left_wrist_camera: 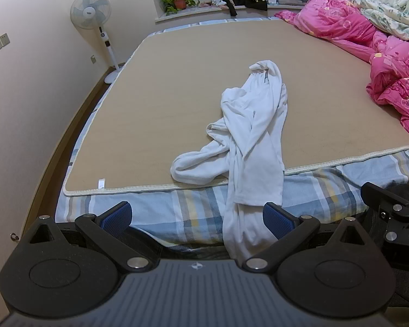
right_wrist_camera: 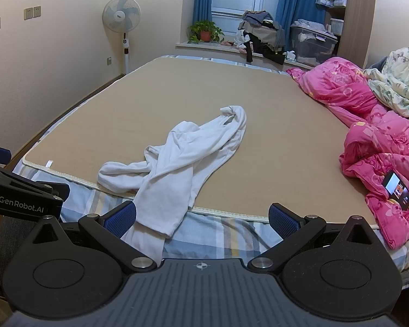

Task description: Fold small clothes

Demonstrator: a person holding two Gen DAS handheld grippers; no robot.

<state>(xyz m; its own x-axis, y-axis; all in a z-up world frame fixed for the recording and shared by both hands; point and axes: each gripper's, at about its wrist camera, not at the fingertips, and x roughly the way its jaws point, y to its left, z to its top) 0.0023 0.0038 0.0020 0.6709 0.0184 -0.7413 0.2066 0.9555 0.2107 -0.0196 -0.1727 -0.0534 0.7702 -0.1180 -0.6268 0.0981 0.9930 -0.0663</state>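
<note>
A crumpled white garment (left_wrist_camera: 248, 136) lies on the tan mat (left_wrist_camera: 177, 87) on the bed, and its near end hangs over the mat's front edge onto the plaid sheet. My left gripper (left_wrist_camera: 197, 218) is open and empty at the bed's near edge, with the garment's hanging end between its blue pads. In the right wrist view the same garment (right_wrist_camera: 182, 158) lies ahead and to the left. My right gripper (right_wrist_camera: 203, 218) is open and empty, and the garment's hanging end is by its left pad (right_wrist_camera: 121, 218).
Pink quilts (right_wrist_camera: 373, 136) are piled along the bed's right side with a lit phone (right_wrist_camera: 396, 189) on them. A standing fan (right_wrist_camera: 122, 19) is by the left wall. A windowsill at the back holds a plant (right_wrist_camera: 204, 31), clothes and a storage box.
</note>
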